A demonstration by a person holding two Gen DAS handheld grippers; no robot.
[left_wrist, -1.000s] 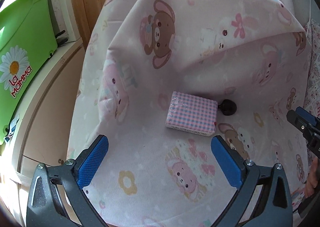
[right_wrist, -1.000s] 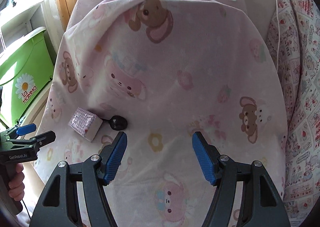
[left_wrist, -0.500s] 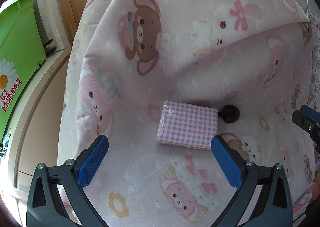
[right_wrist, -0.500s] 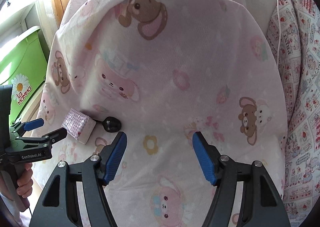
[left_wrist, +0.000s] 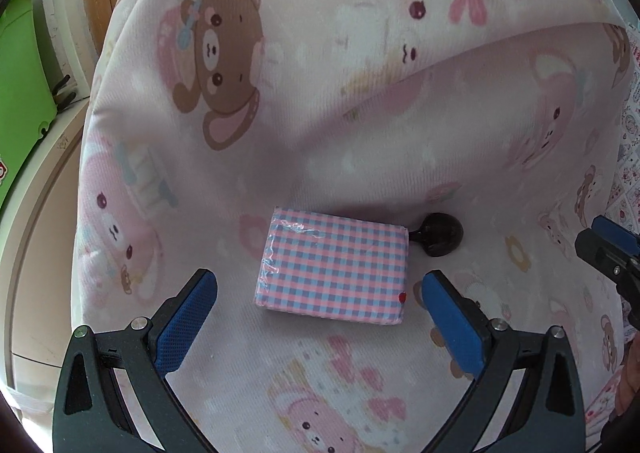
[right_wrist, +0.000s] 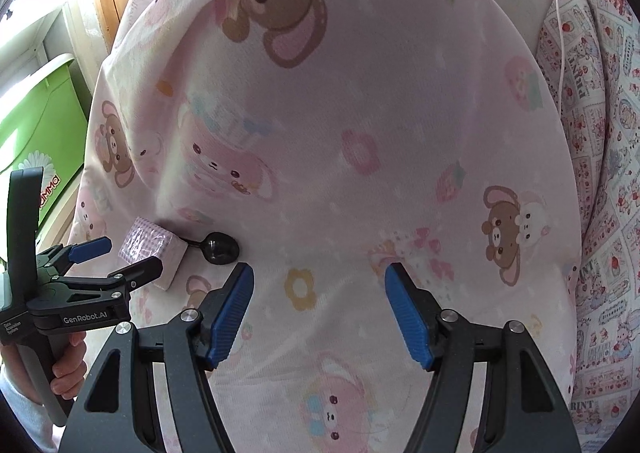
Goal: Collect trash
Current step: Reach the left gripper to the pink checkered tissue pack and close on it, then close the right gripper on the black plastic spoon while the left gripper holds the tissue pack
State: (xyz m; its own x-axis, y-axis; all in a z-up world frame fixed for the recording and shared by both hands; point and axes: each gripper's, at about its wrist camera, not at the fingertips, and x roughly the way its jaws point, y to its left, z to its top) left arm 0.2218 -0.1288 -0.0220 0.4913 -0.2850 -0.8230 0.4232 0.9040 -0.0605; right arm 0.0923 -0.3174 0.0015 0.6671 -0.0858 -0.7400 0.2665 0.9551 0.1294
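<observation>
- The left claw (left_wrist: 318, 303) gaped wide and held nothing, its blue pads short of the checked tissue pack (left_wrist: 334, 267), one to each side.
- The right claw (right_wrist: 319, 309) also stood wide open and empty over bare bedsheet (right_wrist: 360, 93), well right of the pack.
- The pack lay flat on the cartoon-print sheet, uncollected.
- A small dark round object (left_wrist: 440, 234) sat just beyond the pack's far right corner; what it was I could not tell.
- Farther left of the pack stood a green plastic bin (right_wrist: 36, 121). Judging by this, collecting had barely begun.
</observation>
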